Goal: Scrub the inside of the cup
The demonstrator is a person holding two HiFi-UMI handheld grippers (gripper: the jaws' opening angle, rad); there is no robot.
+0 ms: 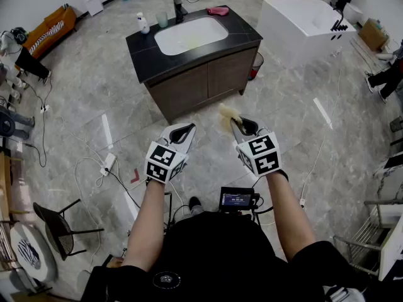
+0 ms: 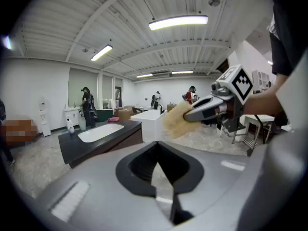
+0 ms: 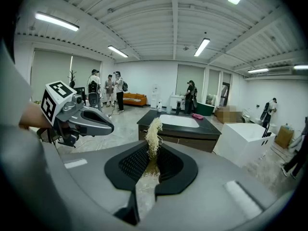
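Observation:
A pale green cup stands at the back of the dark sink counter, far ahead of both grippers. In the right gripper view the cup shows small beside the white basin. My right gripper is shut on a yellowish fibrous scrubber that sticks out past its tips. The left gripper view shows that scrubber from the side. My left gripper is shut with nothing in it. Both are held level over the floor, well short of the counter.
On the counter are a white soap bottle, a dark faucet and a pink cloth. A white bathtub stands to the right. Cables and a power strip lie on the floor at left, near a chair. People stand in the background.

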